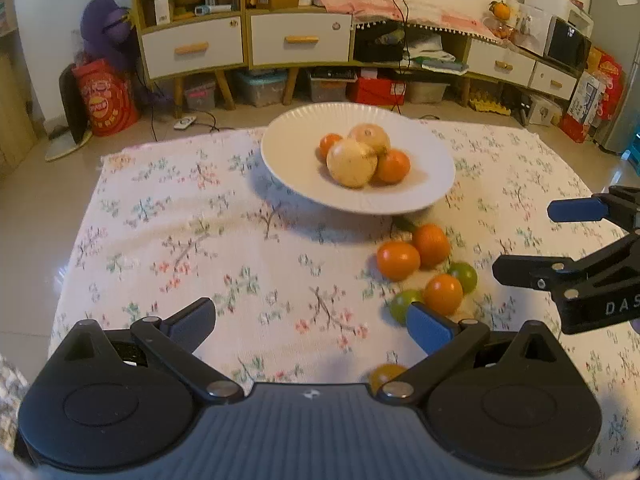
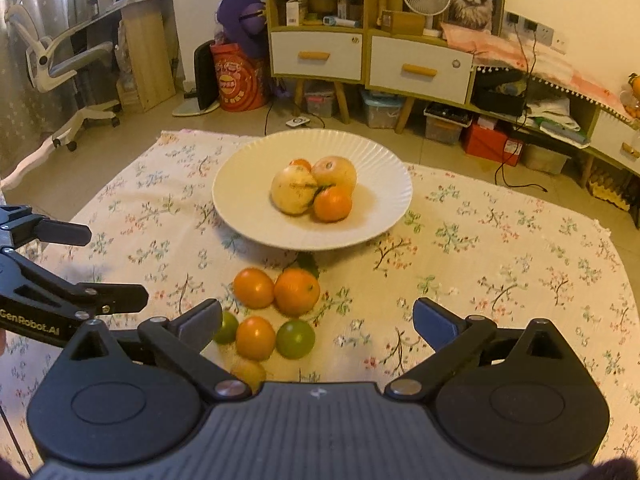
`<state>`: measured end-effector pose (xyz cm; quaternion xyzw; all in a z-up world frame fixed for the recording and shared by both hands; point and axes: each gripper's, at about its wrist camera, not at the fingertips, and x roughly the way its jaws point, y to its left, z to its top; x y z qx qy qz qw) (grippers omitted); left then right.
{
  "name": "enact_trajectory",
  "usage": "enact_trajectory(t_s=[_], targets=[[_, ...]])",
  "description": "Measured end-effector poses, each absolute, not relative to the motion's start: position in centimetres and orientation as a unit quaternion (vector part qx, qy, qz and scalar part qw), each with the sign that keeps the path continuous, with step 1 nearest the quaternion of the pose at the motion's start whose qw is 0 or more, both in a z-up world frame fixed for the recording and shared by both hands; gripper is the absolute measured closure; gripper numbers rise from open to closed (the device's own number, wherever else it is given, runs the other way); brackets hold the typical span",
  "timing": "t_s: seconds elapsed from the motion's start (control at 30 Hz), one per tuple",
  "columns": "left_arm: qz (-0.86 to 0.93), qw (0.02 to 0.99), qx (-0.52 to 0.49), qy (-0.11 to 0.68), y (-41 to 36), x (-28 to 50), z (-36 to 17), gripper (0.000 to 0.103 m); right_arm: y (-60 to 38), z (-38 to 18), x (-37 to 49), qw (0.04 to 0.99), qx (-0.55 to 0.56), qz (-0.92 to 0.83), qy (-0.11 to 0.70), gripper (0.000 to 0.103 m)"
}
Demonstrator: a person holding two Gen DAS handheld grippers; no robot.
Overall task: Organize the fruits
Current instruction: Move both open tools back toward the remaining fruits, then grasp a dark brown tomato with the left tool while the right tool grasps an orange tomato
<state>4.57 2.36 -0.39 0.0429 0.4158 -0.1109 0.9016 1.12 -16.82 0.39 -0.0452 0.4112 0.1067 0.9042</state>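
**Loose fruit waits beside the plate**

Flowered cloth [image 2: 480, 248] covers the table; a ribbed white plate [image 2: 240, 216] already holds four fruits. Six small orange and green fruits [image 2: 256, 338] lie clustered just before it, within reach of the empty, wide-spread right gripper [image 2: 316, 318] and left gripper [image 1: 312, 320].

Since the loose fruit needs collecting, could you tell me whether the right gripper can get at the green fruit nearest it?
Probably yes: the right gripper is open and empty, and the green fruit lies uncovered between its fingers on the tablecloth.
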Motion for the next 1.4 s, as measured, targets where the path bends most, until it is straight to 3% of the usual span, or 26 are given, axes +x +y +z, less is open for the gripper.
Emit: enact_trajectory(t_s=[0.47, 0.93, 1.13, 1.4], targets=[[-0.127, 0.879, 0.055, 0.457, 1.7, 1.6, -3.2, 0.019, -16.0, -1.5, -0.8, 0.893, -0.063, 0.132, 0.426, 0.001], [-0.177, 0.873, 0.068, 0.449, 0.9, -0.8, -4.4, 0.021, -16.0, -3.1, -1.3, 0.883, -0.08, 0.132, 0.444, 0.001], [-0.192, 0.883, 0.022, 0.428, 1.5, -0.2, -4.0, 0.043, -16.0, -3.2, -1.1, 0.886, -0.078, 0.137, 0.435, 0.006], [-0.207, 0.878, -0.014, 0.431, 1.3, 0.8, -4.0, 0.072, -15.6, -2.4, -0.4, 0.893, -0.042, 0.169, 0.416, 0.031]])
